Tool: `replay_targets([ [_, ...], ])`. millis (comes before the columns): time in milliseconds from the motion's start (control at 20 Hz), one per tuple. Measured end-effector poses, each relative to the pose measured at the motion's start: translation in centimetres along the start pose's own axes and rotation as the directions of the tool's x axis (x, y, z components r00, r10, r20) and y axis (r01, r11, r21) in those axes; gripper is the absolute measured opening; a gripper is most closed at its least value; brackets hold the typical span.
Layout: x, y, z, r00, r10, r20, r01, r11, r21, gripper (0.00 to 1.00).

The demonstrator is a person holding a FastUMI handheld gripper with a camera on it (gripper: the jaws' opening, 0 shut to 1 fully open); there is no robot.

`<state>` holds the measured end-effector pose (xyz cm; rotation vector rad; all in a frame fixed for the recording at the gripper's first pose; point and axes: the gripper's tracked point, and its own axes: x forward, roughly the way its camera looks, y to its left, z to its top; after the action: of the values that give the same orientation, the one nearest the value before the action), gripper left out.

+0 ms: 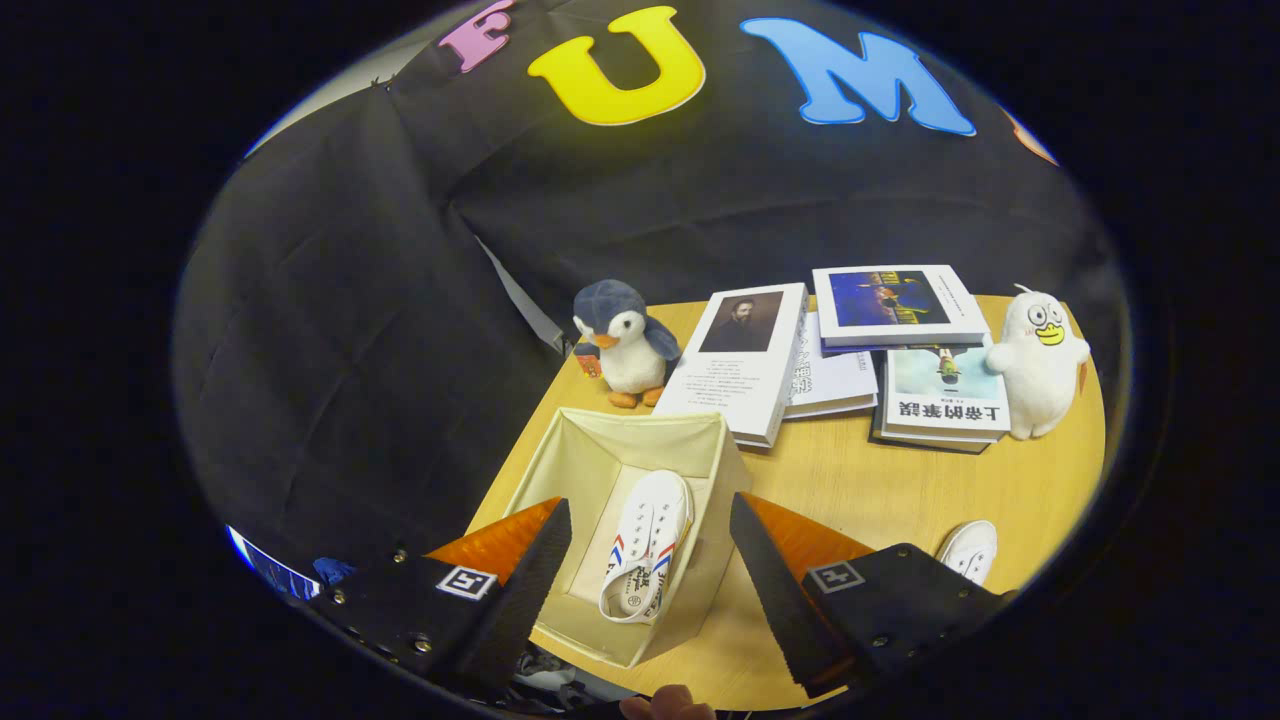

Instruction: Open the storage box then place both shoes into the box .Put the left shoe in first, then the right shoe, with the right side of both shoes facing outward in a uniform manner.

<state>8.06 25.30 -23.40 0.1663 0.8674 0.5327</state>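
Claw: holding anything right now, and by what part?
Nothing is held. The claw is open above the storage box, its fingers apart; one white shoe lies loose inside the box, the other shoe on the table.

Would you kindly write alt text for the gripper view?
The hand-held gripper hangs open above an open cream storage box with one white shoe inside. A second white shoe lies on the wooden table beside it; beyond sit books, a penguin plush and a white plush.

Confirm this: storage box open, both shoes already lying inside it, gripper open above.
Not quite. The gripper view shows one white shoe inside the open storage box; the other shoe lies on the table beside it. The gripper is open above the box.
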Motion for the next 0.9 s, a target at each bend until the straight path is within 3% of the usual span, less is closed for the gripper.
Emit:
replay_targets([
  [250,-3.3,-4.6,0.5,0.997,-0.048,0.066,0.048,0.999,0.005,0.97],
  [900,-9.4,-18.8,-5.1,0.967,-0.253,0.034,0.248,0.962,0.113,0.97],
])
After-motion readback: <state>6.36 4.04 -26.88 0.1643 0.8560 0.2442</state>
